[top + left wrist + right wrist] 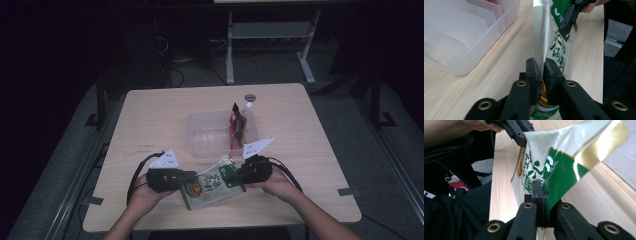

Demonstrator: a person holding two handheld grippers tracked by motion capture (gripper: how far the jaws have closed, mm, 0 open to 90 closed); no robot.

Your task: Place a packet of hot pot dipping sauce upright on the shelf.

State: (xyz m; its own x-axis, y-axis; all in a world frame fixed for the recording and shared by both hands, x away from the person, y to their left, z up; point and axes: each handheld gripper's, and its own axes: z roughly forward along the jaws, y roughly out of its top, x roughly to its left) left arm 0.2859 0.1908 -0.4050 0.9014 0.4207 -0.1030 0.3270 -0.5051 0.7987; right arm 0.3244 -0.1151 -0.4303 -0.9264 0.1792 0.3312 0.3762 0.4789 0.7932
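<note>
Black fingers (534,72) of the left gripper (187,177) are clamped on one edge of a green-and-white snack bag (212,185); those of the right gripper (233,175) pinch the opposite edge, the foil sandwiched flat between them. So the bag is gripped at both ends and held between the two hands over the near side of the tabletop (150,115). Judging from this, the pickup is done; what seems left is carrying it to the clear plastic bin (200,131) just beyond, where a red packet (236,125) already stands.
</note>
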